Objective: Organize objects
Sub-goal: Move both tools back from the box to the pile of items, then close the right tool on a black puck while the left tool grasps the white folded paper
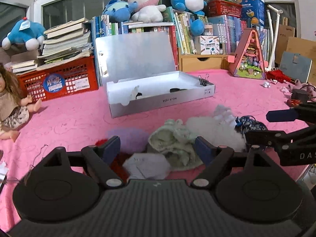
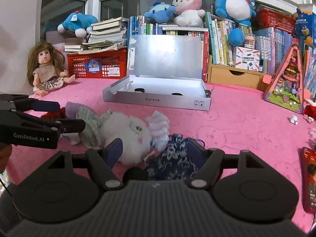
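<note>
Now we had the soft pile [image 1: 177, 142] lying crosswise on the pink cloth [image 1: 69, 118], short of the open box [image 1: 162, 100]. Our left gripper [image 1: 158, 148] gaped over its pale-green end, the right gripper [image 2: 156, 150] gaped around the blue pouch [image 2: 173, 164], gripping nothing.

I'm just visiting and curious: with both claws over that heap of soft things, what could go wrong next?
The pale green knit, white fluffy toy and blue patterned pouch lie bunched together, so the open left gripper or right gripper may pinch two at once. The grippers are close and could bump. The pouch's cord might snag.
</note>
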{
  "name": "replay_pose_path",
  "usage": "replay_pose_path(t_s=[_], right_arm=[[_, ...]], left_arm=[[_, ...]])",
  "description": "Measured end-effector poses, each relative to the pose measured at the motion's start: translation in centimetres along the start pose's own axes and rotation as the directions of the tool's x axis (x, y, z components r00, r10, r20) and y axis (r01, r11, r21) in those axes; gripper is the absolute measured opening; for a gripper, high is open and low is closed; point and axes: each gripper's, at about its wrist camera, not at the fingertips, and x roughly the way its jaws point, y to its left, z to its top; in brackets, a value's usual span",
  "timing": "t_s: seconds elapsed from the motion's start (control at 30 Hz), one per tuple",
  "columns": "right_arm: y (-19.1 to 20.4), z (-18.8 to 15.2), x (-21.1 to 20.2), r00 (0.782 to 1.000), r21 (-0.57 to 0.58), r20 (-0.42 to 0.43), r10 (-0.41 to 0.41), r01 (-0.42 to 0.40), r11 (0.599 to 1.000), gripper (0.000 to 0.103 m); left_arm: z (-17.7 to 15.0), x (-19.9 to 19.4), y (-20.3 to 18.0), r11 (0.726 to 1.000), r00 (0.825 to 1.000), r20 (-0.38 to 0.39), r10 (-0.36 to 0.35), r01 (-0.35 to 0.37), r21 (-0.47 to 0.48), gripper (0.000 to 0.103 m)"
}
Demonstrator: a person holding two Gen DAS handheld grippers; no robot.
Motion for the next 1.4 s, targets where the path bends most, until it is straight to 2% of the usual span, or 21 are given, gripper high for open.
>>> replay_pose_path(t_s=[0.1,0.2,0.27,0.3,0.5,0.67,1.07,1.23,1.4], right_arm=[[0.7,-0.7,-0.3,1.000,-0.020,0.005,-0.028,0.028,0.999,0.082],[1.0,-1.2,-0.7,1.000,-0.017,0.008,-0.012,0.012,1.000,0.082],[1.2,-1.5,-1.0,0.999,-0.005,0.002,0.032,-0.032,0.999,0.073],[1.3,-1.6,-1.1,0.999,-0.004,0.000,0.045,-0.045,0.999,0.073],[2.0,-2.0,-1.0,0.999,-0.013,-0.020,0.049,-0.049,0.999,0.068],[2.4,-2.3,-1.1,0.998,-0.024,-0.034,0.051,-0.052,0.998,0.057],[2.4,-3.0,-0.5,0.997,-0.008,-0.068,0.045,-0.045,0.999,0.052],[2.4,-3.1,-0.2,0.996,-0.005,-0.076,0.041,-0.042,0.999,0.051],[2.4,-3.1,0.1,0.996,0.005,-0.082,0.044,-0.043,0.999,0.050]], left_arm=[[-0.7,-0.3,-0.1,1.000,1.000,0.009,0.015,-0.015,-0.005,0.086],[-1.2,-0.4,-0.4,1.000,1.000,0.011,0.029,-0.029,0.007,0.086],[-1.5,-0.4,-0.5,0.999,0.999,0.011,0.034,-0.035,0.011,0.086],[-1.6,-0.5,-0.5,0.999,0.999,0.011,0.035,-0.035,0.010,0.086],[-2.1,-0.4,-0.3,0.999,0.999,0.009,0.033,-0.033,-0.008,0.085],[-2.5,-0.2,-0.5,0.999,0.999,0.005,0.041,-0.041,0.007,0.084],[-2.8,1.5,-0.8,0.998,0.998,-0.002,0.067,-0.067,0.010,0.082],[-3.2,2.4,-0.5,0.996,0.995,-0.029,0.092,-0.093,-0.010,0.073],[-3.2,2.4,-0.2,0.997,0.997,-0.030,0.071,-0.072,-0.035,0.068]])
